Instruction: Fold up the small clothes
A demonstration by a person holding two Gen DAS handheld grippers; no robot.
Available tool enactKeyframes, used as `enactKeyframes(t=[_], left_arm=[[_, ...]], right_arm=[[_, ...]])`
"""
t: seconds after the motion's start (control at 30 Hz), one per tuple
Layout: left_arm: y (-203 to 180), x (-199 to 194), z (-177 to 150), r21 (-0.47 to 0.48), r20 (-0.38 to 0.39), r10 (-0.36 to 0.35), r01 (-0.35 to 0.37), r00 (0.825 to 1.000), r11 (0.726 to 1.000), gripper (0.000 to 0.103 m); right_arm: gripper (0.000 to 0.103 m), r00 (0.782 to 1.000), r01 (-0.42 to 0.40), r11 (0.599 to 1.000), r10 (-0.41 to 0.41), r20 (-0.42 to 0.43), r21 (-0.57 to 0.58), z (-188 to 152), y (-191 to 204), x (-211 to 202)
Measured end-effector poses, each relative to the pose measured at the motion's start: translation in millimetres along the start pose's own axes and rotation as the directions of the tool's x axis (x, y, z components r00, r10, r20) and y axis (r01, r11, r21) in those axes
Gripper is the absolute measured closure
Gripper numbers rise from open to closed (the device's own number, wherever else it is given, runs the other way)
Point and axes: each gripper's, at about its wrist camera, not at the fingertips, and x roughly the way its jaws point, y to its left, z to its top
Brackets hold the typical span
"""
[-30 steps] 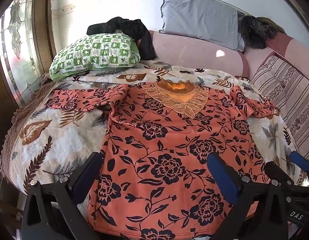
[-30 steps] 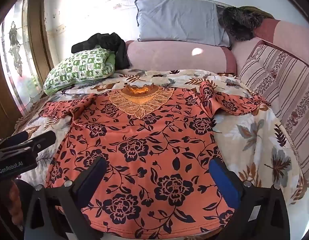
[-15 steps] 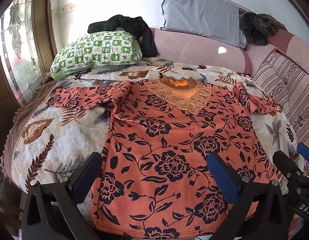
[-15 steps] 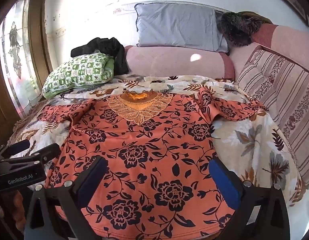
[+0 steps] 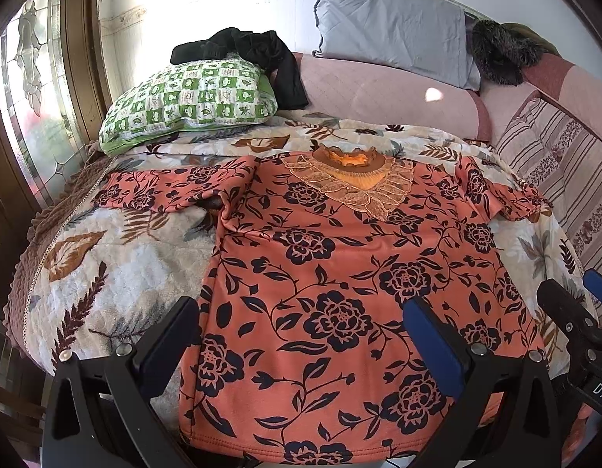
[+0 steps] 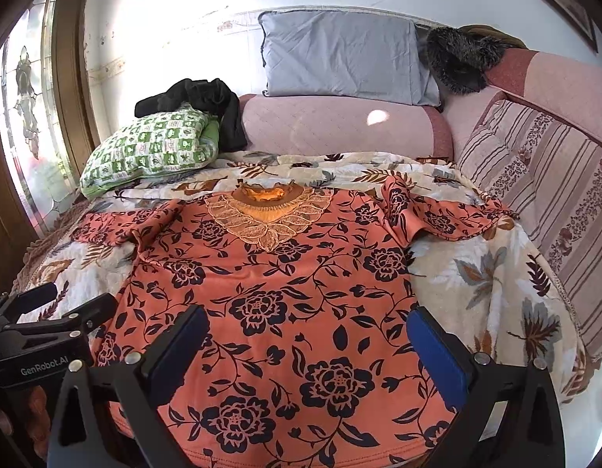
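Lying flat on the bed's fleecy leaf-print blanket [image 5: 117,269], the orange shirt [image 5: 340,273] is thin, smooth knit with black roses and a scalloped lace collar [image 5: 355,183]. Its long axis runs straight away from both grippers: hem nearest, collar farthest, sleeves spread sideways and rumpled. The left hand-held gripper [image 5: 301,335] hovers over the hem's left part, its padded blue fingers wide apart and holding nothing. The right hand-held gripper [image 6: 308,339] does likewise over the hem's right part.
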Motion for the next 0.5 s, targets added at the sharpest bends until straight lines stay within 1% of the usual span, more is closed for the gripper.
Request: enactKeyframes(t=[0.27, 0.4, 0.5], left_arm=[[2.2, -0.1, -2.1, -0.006, 0.002, 0.006, -0.006, 1.0, 1.0, 0.0], [1.0, 1.8, -3.6, 0.0, -0.01, 0.009, -0.009, 1.0, 1.0, 0.0], [0.9, -0.3, -3.0, 0.0, 0.0, 0.007, -0.007, 1.0, 1.0, 0.0]], right_arm=[[0.0, 1.0, 0.005, 1.0, -0.005, 0.012, 0.003, 0.6, 0.2, -2.0], [0.0, 1.0, 0.005, 1.0, -0.005, 0.012, 0.012, 0.1, -1.8, -1.7], [0.0, 1.0, -0.001, 1.0, 0.001, 0.015, 0.012, 1.0, -2.0, -2.3]])
